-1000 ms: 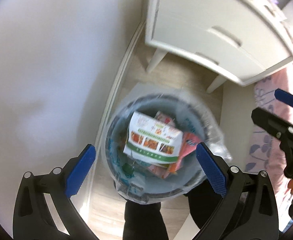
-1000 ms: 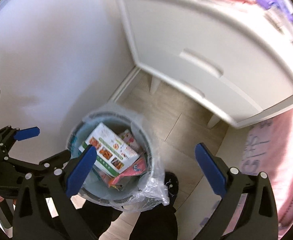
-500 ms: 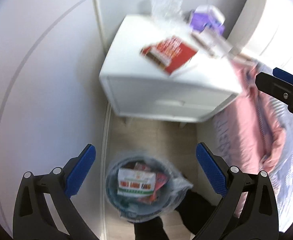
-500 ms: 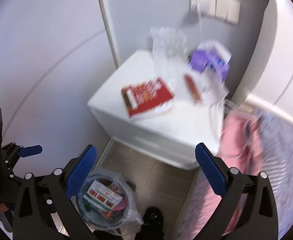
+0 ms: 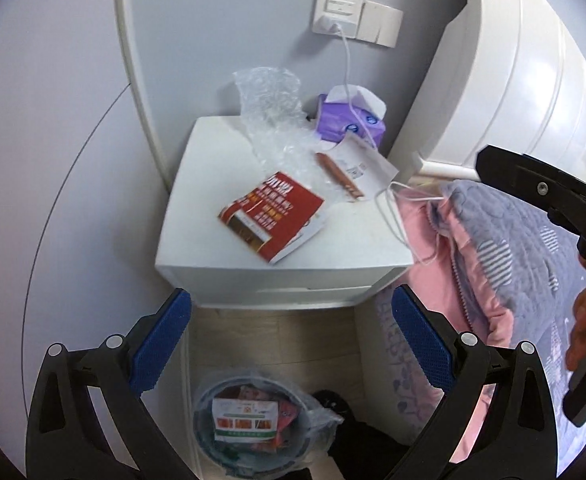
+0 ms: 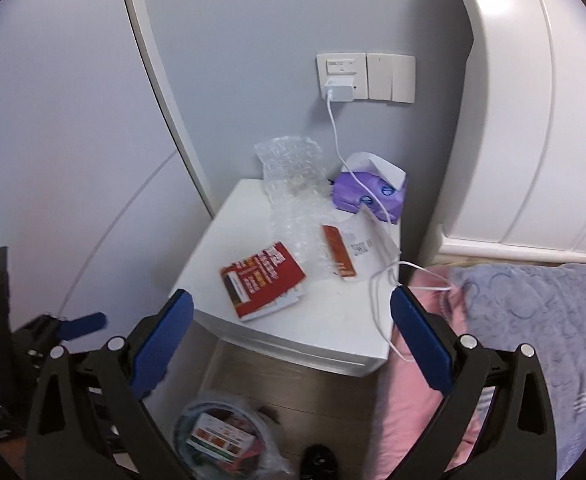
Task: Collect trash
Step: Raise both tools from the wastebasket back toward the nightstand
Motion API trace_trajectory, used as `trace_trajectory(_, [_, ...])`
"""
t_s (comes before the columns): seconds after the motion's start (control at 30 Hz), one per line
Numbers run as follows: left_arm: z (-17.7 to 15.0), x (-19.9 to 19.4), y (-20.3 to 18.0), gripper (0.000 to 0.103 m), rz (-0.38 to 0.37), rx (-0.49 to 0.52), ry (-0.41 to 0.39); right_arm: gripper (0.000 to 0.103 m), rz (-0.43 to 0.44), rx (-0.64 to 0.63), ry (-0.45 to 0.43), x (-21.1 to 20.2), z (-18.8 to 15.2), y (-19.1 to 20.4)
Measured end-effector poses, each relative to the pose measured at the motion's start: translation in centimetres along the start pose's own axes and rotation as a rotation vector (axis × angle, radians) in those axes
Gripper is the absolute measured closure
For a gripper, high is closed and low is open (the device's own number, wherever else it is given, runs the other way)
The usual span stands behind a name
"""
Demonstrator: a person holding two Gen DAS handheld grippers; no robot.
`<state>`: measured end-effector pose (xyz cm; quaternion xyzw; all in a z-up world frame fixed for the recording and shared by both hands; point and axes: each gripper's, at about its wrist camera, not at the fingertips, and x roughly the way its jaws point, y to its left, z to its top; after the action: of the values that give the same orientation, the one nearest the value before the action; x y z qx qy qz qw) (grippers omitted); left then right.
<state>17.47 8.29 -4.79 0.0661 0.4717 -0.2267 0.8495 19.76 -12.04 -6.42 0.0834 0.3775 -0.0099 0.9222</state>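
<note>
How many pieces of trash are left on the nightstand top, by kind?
Red printed packet: 1
Bubble wrap sheet: 1
Orange-red snack stick wrapper: 1
Crumpled white paper slip: 1
Total: 4
Not counted: purple tissue box, white charging cable. Both grippers, left and right, are open and empty.

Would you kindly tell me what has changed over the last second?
Both claws, left claw and right claw, lifted from over the grey bag-lined trash bin to face the white nightstand, where the red printed packet lies. Nothing was gripped or released. Both stayed open and empty; the bin's contents look unchanged.
</note>
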Motion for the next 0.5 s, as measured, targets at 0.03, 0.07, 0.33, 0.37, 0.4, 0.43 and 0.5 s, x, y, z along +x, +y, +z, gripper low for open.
trace_trajectory(0.03, [0.2, 0.1, -0.1, 0.006, -0.002, 0.006, 0.001, 0.007, -0.005, -0.004, -0.009, 0.0, 0.1, -0.1])
trace_trajectory(0.07, [0.4, 0.2, -0.4, 0.006, 0.002, 0.017, 0.003, 0.007, -0.009, -0.003, -0.013, 0.1, 0.2, -0.2])
trace_trajectory(0.33, [1.7, 2.4, -0.4, 0.006, -0.004, 0.065, 0.03, 0.007, -0.061, -0.033, 0.063, 2.3, 0.7, -1.2])
trace_trajectory(0.37, [1.8, 2.6, -0.3, 0.006, -0.005, 0.065, 0.031, 0.007, -0.057, -0.047, 0.073, 2.8, 0.8, -1.2])
trace_trajectory(0.4, [2.0, 3.1, -0.2, 0.006, -0.006, 0.064, 0.038, 0.007, -0.057, -0.057, 0.076, 3.2, 0.9, -1.2])
trace_trajectory(0.43, [2.3, 3.6, 0.0, 0.006, -0.005, 0.062, 0.042, 0.007, -0.062, -0.071, 0.08, 3.7, 1.0, -1.1])
trace_trajectory(0.5, [2.7, 4.4, 0.2, 0.006, -0.007, 0.054, 0.047, 0.007, -0.064, -0.082, 0.082, 4.4, 1.1, -1.2])
